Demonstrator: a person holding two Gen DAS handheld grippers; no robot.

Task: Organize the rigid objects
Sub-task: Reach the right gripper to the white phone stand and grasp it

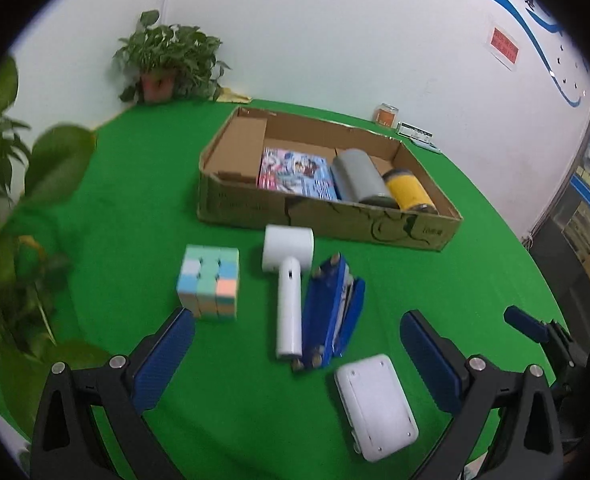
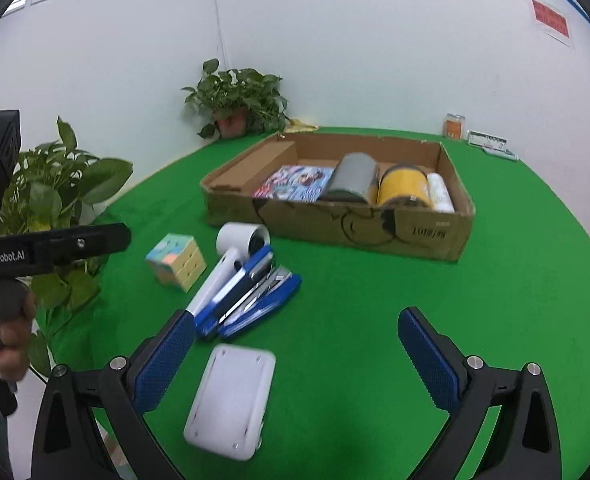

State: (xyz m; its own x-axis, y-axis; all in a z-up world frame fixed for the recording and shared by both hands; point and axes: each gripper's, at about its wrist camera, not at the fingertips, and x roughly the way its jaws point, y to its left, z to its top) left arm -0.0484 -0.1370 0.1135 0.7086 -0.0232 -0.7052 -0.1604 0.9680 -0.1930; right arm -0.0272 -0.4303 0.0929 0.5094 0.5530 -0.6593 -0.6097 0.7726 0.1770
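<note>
Both grippers I'm working stand with jaws wide apart and nothing between the pads: the left gripper (image 1: 297, 338) hangs over the loose items, the right gripper (image 2: 297, 336) over bare cloth beside them. On the green tablecloth (image 2: 495, 300) lie a pastel puzzle cube (image 1: 209, 284), a white hammer-shaped handheld device (image 1: 289, 280) with a round head, a blue stapler (image 1: 331, 312) lying touching its handle, and a flat white rounded-corner case (image 1: 375, 406) nearest me. I have open cloth to the right of these items and in front of the box. Behind them sits a shallow cardboard box (image 2: 335, 228), well apart from the table's edge; inside it, left to right, are a colourful booklet (image 2: 295, 182) lying flat, a grey cylinder (image 2: 353, 178), a yellow can (image 2: 403, 186) and a white roll (image 2: 441, 192), lying side by side. Potted plants (image 1: 167, 60) crowd the left and far corner.
</note>
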